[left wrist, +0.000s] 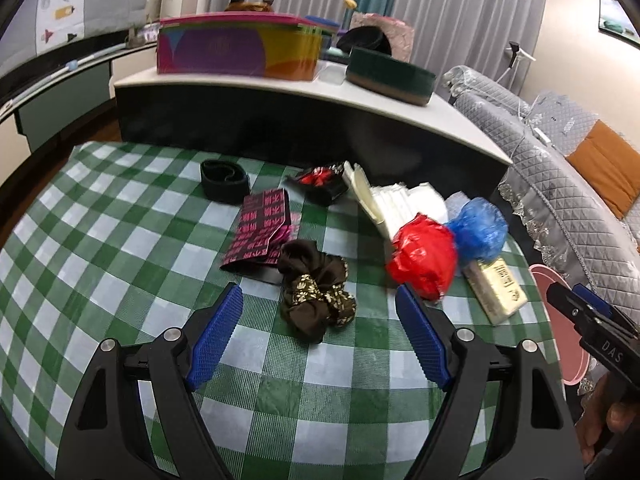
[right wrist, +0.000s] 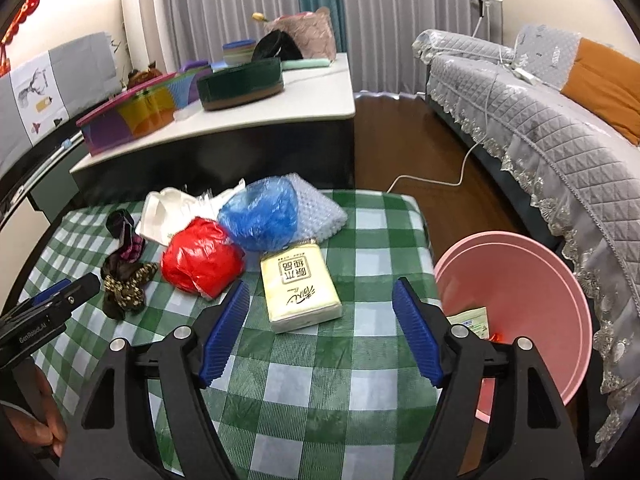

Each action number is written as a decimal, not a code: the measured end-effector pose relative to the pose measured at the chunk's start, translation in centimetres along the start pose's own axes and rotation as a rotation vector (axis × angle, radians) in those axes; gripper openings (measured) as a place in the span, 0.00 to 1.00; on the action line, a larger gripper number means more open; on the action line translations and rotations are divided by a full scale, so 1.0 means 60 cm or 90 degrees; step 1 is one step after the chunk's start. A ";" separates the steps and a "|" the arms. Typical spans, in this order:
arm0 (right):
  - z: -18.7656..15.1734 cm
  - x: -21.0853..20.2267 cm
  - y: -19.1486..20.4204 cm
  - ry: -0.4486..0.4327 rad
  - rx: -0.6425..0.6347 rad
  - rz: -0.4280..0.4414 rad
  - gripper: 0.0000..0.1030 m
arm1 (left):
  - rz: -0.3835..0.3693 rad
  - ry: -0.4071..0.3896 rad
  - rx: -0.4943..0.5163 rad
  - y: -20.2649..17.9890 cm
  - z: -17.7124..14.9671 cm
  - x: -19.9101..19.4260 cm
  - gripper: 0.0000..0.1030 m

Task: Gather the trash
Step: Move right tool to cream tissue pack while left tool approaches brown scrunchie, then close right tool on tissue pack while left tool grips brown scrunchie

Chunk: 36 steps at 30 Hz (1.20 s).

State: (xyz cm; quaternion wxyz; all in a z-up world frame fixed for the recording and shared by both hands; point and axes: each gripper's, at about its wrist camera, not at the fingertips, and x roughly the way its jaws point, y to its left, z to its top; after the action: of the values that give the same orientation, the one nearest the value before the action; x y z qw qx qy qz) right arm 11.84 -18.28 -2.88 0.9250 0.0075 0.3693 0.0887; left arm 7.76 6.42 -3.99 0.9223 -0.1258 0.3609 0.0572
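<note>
Trash on checked table (right wrist: 360,220), pink bin (right wrist: 532,280) beside, perhaps part-filled

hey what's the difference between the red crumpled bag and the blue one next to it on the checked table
The red bag is glossy and opaque; the blue bag looks thinner and slightly see-through. The red bag lies nearer the grippers, directly on the checked cloth; the blue bag lies behind it, against the bubble wrap and at the far end of the tissue pack. Both are crumpled plastic, touching each other, neither yet in the pink bin.
</note>
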 end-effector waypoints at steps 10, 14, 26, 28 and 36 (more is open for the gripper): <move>-0.006 0.054 0.010 0.036 -0.021 -0.001 0.77 | -0.005 0.039 -0.003 -0.004 -0.007 0.049 0.67; -0.009 0.074 0.016 0.049 -0.033 -0.001 0.78 | 0.000 0.049 -0.004 -0.002 -0.008 0.062 0.58; -0.013 0.105 0.025 0.080 -0.043 0.009 0.54 | 0.003 0.060 0.018 -0.009 -0.011 0.074 0.36; -0.013 0.103 0.027 0.079 -0.045 0.013 0.53 | 0.004 0.060 0.022 -0.010 -0.009 0.072 0.34; -0.008 0.065 0.022 0.054 -0.033 0.021 0.52 | 0.004 0.039 0.046 -0.030 -0.004 0.051 0.33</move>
State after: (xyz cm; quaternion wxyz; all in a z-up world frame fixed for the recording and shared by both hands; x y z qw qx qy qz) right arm 14.07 -16.33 -5.80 0.9068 -0.0142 0.4058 0.1134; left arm 10.21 4.66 -5.92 0.9146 -0.0927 0.3913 0.0429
